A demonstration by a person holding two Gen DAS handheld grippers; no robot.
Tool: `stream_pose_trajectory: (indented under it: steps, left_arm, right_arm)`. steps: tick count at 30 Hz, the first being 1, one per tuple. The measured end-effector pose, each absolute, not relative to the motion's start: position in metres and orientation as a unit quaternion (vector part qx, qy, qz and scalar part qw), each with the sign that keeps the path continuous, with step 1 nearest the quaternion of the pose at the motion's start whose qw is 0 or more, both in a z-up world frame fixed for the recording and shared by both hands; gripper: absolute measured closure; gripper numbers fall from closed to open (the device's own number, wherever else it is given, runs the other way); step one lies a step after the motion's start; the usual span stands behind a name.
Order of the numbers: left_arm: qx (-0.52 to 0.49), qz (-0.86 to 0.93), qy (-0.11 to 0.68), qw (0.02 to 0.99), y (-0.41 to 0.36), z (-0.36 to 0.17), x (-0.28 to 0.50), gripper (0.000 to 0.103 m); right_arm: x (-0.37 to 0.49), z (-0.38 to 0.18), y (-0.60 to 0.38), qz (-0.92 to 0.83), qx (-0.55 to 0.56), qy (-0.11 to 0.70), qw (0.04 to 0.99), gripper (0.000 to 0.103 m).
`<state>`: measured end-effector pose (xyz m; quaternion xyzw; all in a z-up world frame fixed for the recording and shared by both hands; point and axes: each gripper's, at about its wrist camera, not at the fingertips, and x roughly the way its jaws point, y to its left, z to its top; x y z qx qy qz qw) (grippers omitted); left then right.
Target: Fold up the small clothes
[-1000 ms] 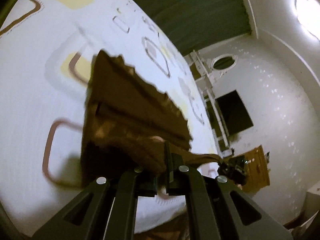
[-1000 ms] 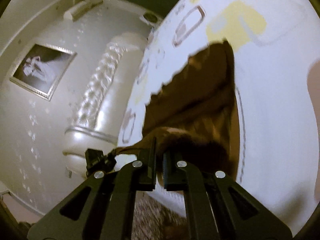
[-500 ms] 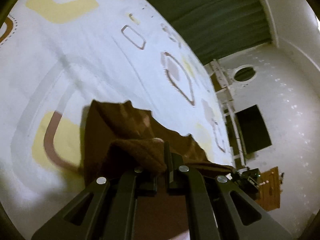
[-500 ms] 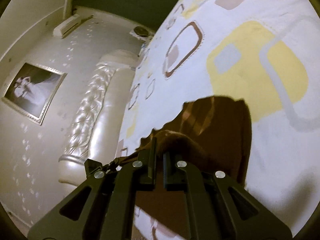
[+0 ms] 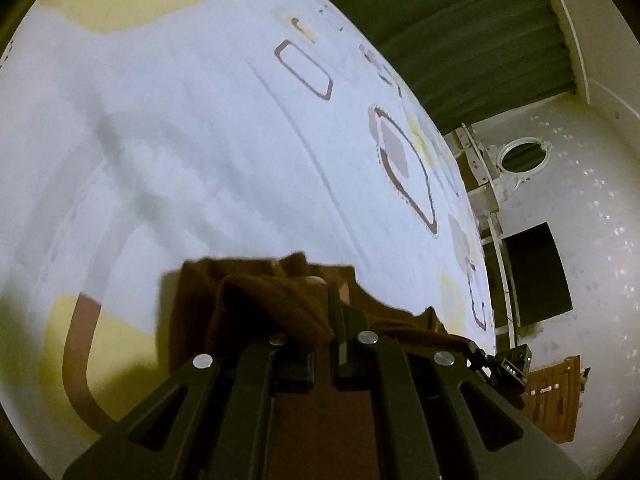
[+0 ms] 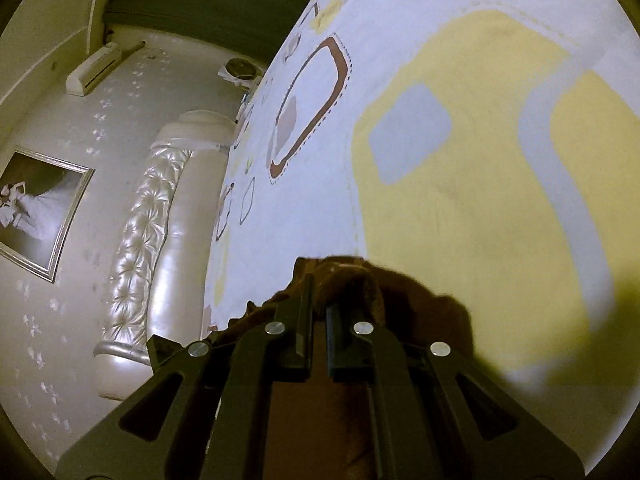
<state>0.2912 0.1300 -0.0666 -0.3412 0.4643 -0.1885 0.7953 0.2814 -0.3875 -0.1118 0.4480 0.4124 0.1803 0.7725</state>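
We are pinching a brown garment [image 5: 256,300] with both claws. In the left wrist view, our left gripper [image 5: 334,304] is sitting at the lower middle of the frame with its fingers pressed together on a bunched fold of the cloth, which is draping over the left finger and spreading out to the lower left and to the right. The cloth's edge is running on toward the lower right of that frame, where our other tool [image 5: 502,368] is showing as a small dark shape at the end of it.

In the right wrist view, our right gripper [image 6: 318,300] is likewise sitting at the lower middle, its fingers closed on a wad of the same brown garment [image 6: 400,292], which is humping up just above and to the right of the fingertips and throwing a shadow toward the lower right. A corner of the left tool [image 6: 160,350] is peeking in at the lower left.

The garment is lying low in both frames over a white bedsheet [image 5: 200,140] printed with yellow, grey and brown rounded rectangles; we cannot tell how much of the cloth is resting on it. A green curtain [image 5: 460,40] is hanging at the upper right of the left view. A tufted pale headboard [image 6: 140,240] and a framed picture [image 6: 36,208] are filling the left side of the right view.
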Motion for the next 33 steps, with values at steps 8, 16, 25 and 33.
stream_pose_trajectory:
  steps: [8, 16, 25, 33]
  left_arm:
    - [-0.353, -0.166, 0.496, 0.776, 0.129, -0.090, 0.307, 0.098]
    - [-0.366, -0.185, 0.492, 0.768, 0.135, -0.083, 0.310, 0.066]
    - [-0.391, -0.188, 0.454, 0.778, 0.161, -0.053, 0.289, 0.033]
    - [-0.377, -0.192, 0.471, 0.774, 0.184, -0.066, 0.190, 0.027]
  right_arm:
    - [0.292, -0.126, -0.389, 0.153, 0.445, 0.428, 0.772, 0.099]
    - [0.289, -0.130, -0.395, 0.148, 0.456, 0.424, 0.768, 0.097]
    - [0.238, -0.108, -0.424, 0.128, 0.452, 0.395, 0.789, 0.075]
    - [0.140, -0.104, -0.412, 0.146, 0.443, 0.413, 0.782, 0.057]
